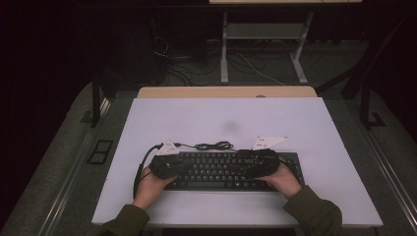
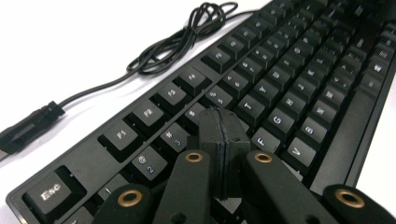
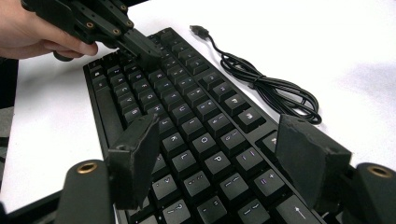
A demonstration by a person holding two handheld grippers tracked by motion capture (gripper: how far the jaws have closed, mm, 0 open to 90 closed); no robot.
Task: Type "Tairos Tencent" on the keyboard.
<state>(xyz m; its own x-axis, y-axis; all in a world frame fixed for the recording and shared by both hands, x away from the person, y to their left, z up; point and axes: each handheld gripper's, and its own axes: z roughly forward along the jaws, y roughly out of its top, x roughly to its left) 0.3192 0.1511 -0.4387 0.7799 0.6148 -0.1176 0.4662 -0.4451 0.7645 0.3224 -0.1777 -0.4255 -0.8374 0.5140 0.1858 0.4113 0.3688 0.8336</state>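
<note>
A black keyboard (image 1: 221, 172) lies on the white table (image 1: 226, 118), near its front edge. My left gripper (image 1: 183, 168) is over the keyboard's left end. In the left gripper view its jaws are pressed together (image 2: 223, 125), empty, with the tips down on the keys by the number row (image 2: 219, 95). My right gripper (image 1: 244, 164) hovers over the right half of the keyboard. Its pads (image 3: 137, 151) stand wide apart above the letter keys (image 3: 205, 140), with nothing between them. The right gripper view also has the left gripper (image 3: 145, 48), with its tips on the far keys.
The keyboard's black cable (image 1: 214, 145) lies coiled on the table just behind it, and its USB plug (image 3: 198, 30) is loose. Beyond the table's far edge are a wooden strip (image 1: 226, 92), desk legs and floor cables.
</note>
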